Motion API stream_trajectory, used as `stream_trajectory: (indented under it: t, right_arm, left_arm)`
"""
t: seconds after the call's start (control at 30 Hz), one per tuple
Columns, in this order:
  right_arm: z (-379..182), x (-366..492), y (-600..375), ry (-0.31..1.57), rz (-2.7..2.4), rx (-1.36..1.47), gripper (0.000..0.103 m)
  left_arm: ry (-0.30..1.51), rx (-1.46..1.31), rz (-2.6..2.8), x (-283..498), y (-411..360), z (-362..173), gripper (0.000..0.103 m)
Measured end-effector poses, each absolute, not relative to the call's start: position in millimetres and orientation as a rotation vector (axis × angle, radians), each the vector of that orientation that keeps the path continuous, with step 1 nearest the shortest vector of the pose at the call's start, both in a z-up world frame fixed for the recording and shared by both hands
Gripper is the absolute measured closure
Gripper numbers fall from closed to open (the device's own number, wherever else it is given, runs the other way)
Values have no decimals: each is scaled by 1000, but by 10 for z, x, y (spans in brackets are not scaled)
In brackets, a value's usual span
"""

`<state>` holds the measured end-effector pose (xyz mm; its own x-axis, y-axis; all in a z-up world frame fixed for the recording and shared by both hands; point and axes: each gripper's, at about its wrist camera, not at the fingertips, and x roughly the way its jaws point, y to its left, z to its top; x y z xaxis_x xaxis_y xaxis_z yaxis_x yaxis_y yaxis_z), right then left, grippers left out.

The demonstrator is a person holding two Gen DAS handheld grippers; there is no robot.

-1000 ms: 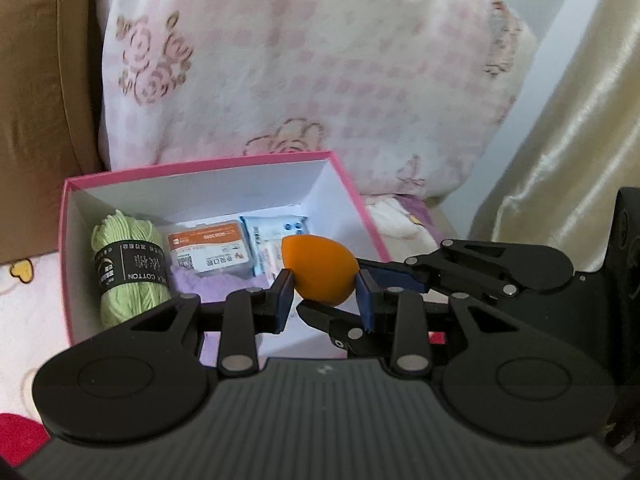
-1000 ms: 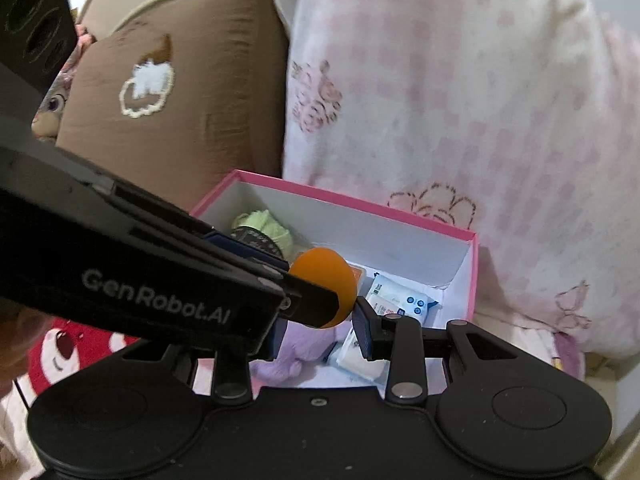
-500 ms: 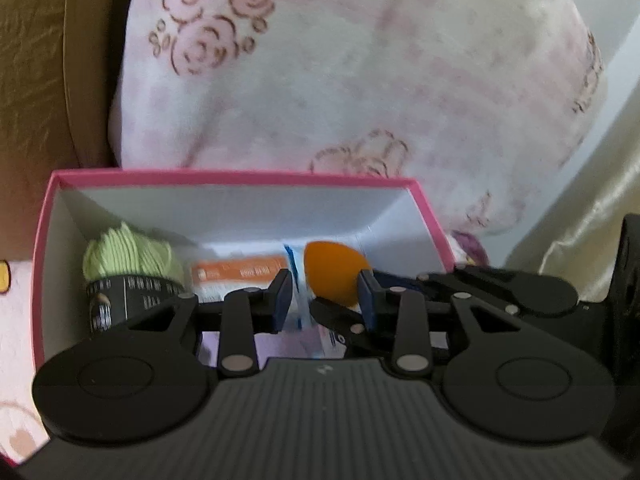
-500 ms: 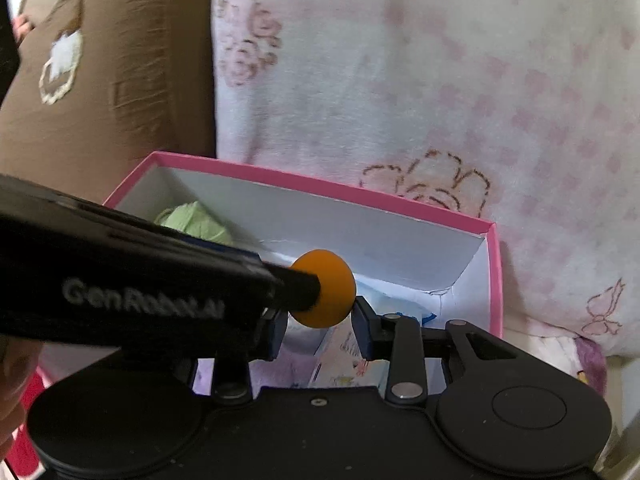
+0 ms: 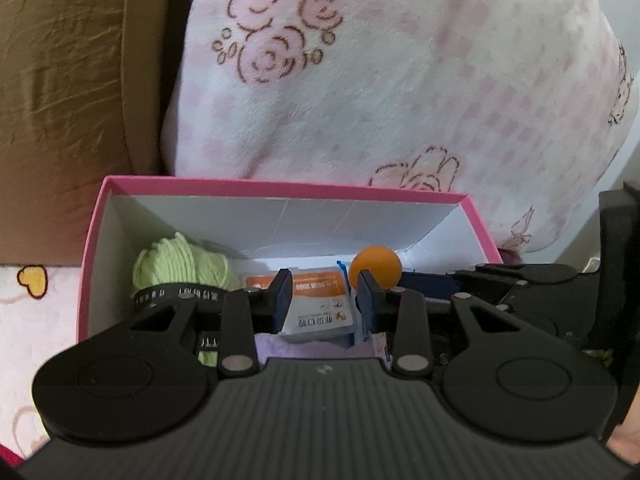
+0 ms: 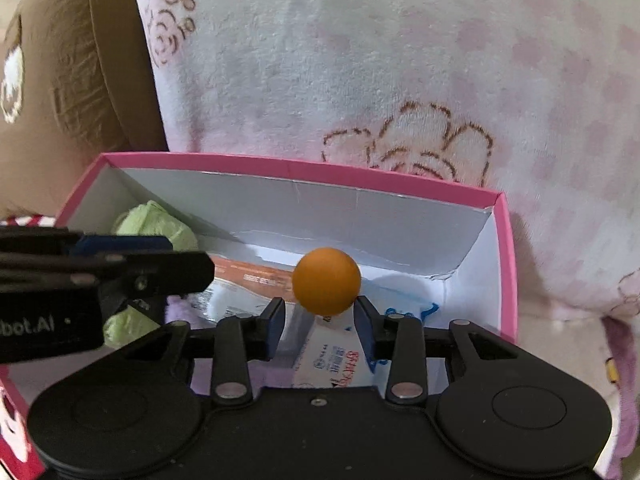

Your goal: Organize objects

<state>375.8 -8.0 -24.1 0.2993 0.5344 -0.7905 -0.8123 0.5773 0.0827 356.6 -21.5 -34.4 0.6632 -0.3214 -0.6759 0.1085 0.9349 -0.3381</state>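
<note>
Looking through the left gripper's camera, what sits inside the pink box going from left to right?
Green yarn → orange-and-white packet → orange sponge, all inside the pink box.

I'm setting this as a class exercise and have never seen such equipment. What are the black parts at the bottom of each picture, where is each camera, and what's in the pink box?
The black parts are two hand-held grippers, one per hand, each with a camera looking along its fingers. The left gripper holds nothing. The right gripper has the orange sponge between its jaws, which are opening. Both are over the pink box, which holds green yarn, an orange-labelled packet and wipes. Behind it is a pink blanket.
</note>
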Motion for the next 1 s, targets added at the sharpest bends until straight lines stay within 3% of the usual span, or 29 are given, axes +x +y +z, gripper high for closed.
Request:
stream_trajectory:
  t: [0.47,0.6,0.9,1.0]
  right_arm:
    - [130,3180,-854,737,990,-318,51]
    - [308,2966,-1067,724,994,-299,47]
    - [634,2518,-1350,701,1000,-320,46]
    - [727,2379,-1447,683,990,-321,41]
  left_arm:
    - [891,-209,-250,3034,-282,-286,67]
    - [903,-98,-206,2743,-373,-156,66]
    - [877,-127,-213,2171,-257,236,62]
    - [863,-136,-197,1995,-211,354,57]
